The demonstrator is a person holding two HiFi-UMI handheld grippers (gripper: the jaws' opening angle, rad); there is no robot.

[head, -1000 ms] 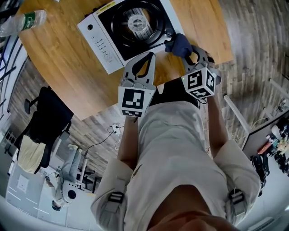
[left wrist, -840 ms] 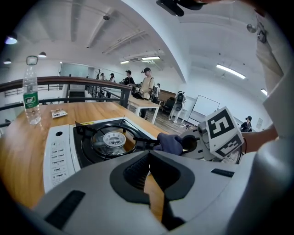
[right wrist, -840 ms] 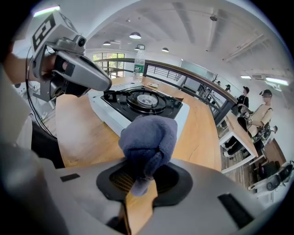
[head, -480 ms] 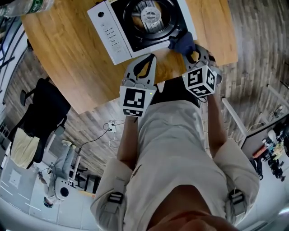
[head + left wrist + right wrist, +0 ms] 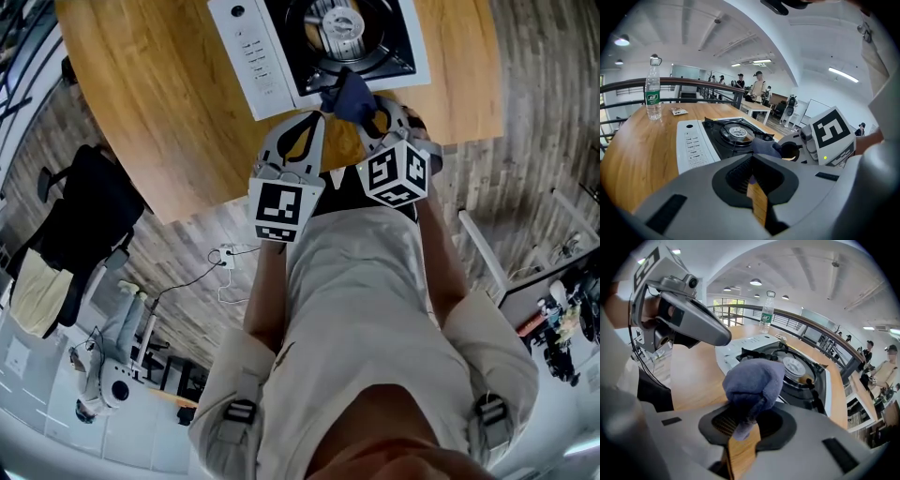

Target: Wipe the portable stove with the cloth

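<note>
Right gripper view: cloth [image 5: 752, 380] clamped between jaws at stove [image 5: 799, 369] edge; left gripper [image 5: 751, 174] closed.

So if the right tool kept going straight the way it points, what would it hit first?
Probably the stove: the right tool is shut on the cloth, which leads towards the stove's near black edge. Depth is hard to judge.

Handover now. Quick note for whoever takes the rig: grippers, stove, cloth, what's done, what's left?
Left gripper: shut, empty, over the table's near edge beside the stove.
Right gripper: shut on the blue cloth, at the near edge of the portable stove.
Done: cloth gripped and brought to the stove; whether it touches the surface is unclear.
To do: wipe the stove top.
</note>
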